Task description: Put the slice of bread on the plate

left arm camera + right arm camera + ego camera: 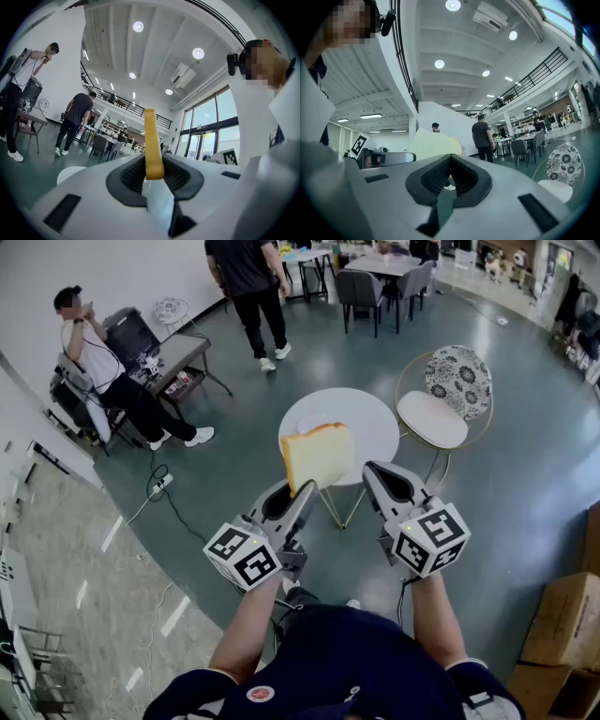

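My left gripper (302, 491) is shut on the lower edge of a slice of bread (319, 456), which stands upright above the near edge of the round white table (370, 427). A pale plate (309, 423) lies on that table, partly hidden behind the bread. In the left gripper view the bread (152, 140) shows edge-on as a yellow strip rising from between the pads of the left gripper (153, 174). My right gripper (380, 474) hangs just right of the bread, shut and holding nothing. The right gripper view shows its closed tips (450, 159), with the bread (436, 143) and the left gripper (389, 158) beyond.
A gold-framed chair (450, 395) with a patterned back stands right of the table. A person (248, 287) stands further off, and another (94, 371) sits at the left by a low table. Cardboard boxes (562, 615) are at the lower right. A cable (164, 488) lies on the floor.
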`<state>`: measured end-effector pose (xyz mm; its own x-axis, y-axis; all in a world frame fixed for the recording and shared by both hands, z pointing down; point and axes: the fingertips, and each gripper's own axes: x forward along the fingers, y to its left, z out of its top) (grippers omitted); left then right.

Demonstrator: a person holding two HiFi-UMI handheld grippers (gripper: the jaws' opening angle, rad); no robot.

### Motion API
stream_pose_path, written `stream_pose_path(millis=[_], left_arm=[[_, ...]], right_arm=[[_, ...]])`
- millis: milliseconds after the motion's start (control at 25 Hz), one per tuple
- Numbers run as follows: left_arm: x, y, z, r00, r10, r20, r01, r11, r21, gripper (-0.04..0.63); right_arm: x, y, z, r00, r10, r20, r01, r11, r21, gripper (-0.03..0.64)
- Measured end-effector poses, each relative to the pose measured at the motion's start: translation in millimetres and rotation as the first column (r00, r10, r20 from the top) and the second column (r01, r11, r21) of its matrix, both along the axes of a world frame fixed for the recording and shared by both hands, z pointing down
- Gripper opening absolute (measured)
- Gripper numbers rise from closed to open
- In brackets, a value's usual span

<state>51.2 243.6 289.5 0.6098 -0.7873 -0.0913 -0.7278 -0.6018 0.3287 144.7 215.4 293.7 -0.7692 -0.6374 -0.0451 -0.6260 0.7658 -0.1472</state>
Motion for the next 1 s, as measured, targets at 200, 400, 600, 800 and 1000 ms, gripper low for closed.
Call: stream_pose_path(millis=[200,400,600,800,1000], left_arm=[[3.8,5.4,3.1,1.000,0.002,0.006,-0.002,1.000,0.003,0.092],[1.6,4.2,0.1,1.000,-0.001,0.016,0.001,1.000,0.004,0.092],[4.1,3.8,1.2,1.000,-0.007,0.017,0.007,1.000,0.005,0.092],[2.7,2.6,2.8,0.999,-0.009,0.031,0.009,1.000,-0.003,0.092],[3.1,3.1,4.1,0.999,-0.010,0.039,0.010,1.000,0.000,0.092]], right_arm=[[2.7,4.6,2.8,1.000,0.003,0.005,-0.003,1.000,0.006,0.006],[-0.4,3.3,-4.1,1.000,0.012,0.001,-0.012,1.000,0.021,0.006],[3.2,3.1,-4.0,1.000,0.012,0.006,-0.012,1.000,0.009,0.006],[1.8,2.2,-4.7,1.000,0.014,0.005,-0.014,1.000,0.006,0.006],[2.5,3.1,-4.0,1.000,0.012,0.005,-0.012,1.000,0.010,0.006]])
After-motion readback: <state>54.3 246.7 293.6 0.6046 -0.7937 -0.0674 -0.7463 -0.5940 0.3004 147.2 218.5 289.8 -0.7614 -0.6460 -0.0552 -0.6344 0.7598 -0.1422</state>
